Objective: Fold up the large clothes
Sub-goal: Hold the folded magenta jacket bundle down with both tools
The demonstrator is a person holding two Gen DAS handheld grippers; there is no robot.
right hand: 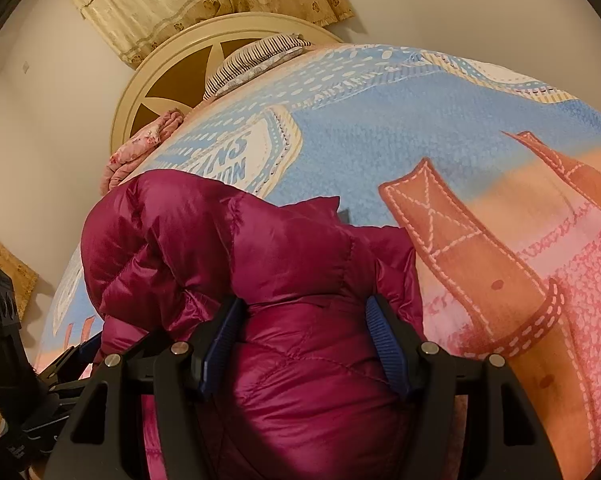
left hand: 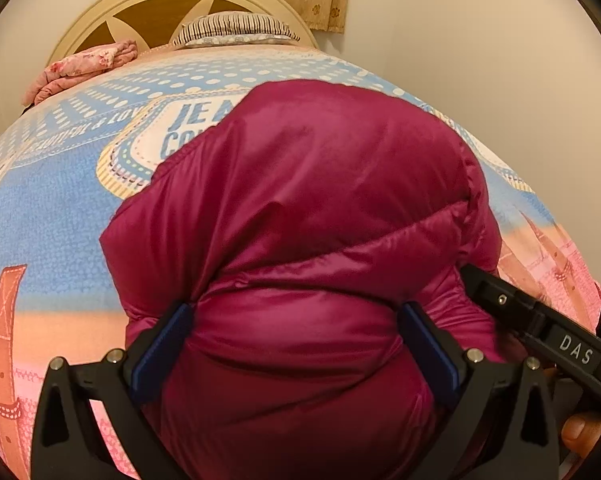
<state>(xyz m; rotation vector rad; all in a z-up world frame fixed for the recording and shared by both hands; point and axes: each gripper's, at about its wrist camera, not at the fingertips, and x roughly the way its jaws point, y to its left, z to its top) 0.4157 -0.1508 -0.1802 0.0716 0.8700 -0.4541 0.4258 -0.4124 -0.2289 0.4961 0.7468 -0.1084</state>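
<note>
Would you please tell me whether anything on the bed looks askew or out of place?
Nothing looks damaged. The magenta down jacket is bunched in a puffy heap, gripped by both tongs; a crumpled pink floral cloth lies by the headboard.

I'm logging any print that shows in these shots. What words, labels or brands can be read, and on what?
"DAS": white label on the right gripper, seen from the left wrist.
"JE" over "CO": badge on the bedspread, rest hidden by the jacket.
"…ANS" over "…ION": the same badge from the right wrist, start hidden.
Curved banner lettering near the badge: only partly legible, about "…FUL & LOV".
</note>
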